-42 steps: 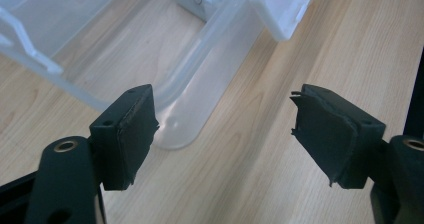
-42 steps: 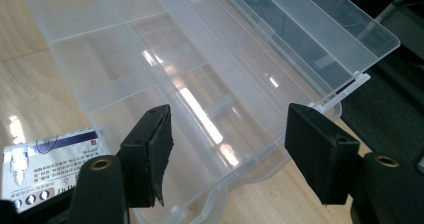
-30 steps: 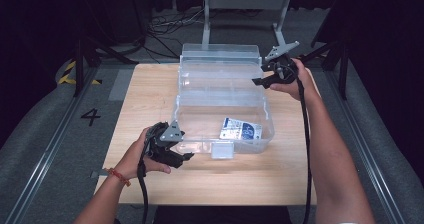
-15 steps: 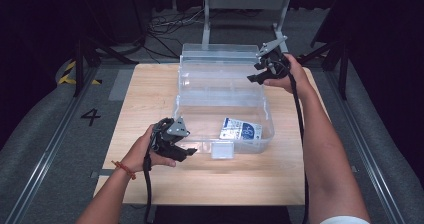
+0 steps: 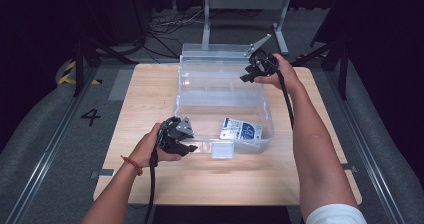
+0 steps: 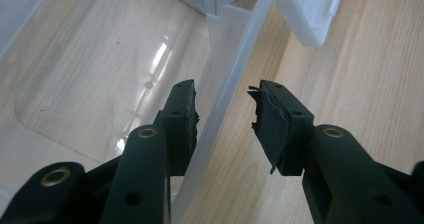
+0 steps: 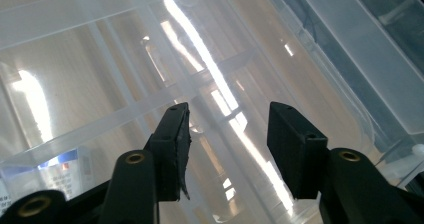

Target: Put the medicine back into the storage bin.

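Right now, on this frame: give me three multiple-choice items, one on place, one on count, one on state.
1. Where does the small box lie?
A. inside the clear bin, near its front right corner
B. on the bare table left of the bin
C. on the floor

2. How many small boxes lie in the clear bin?
A. none
B. one
C. three

3. How does the left gripper stand at the bin's front wall?
A. shut, away from the bin
B. jaws astride the wall, the outer pad not touching
C. holding the small box

Answers: 1 A, the high view shows it inside the bin; 2 B, a single box is there; 3 B, the left gripper view shows the wall between the pads with a gap.
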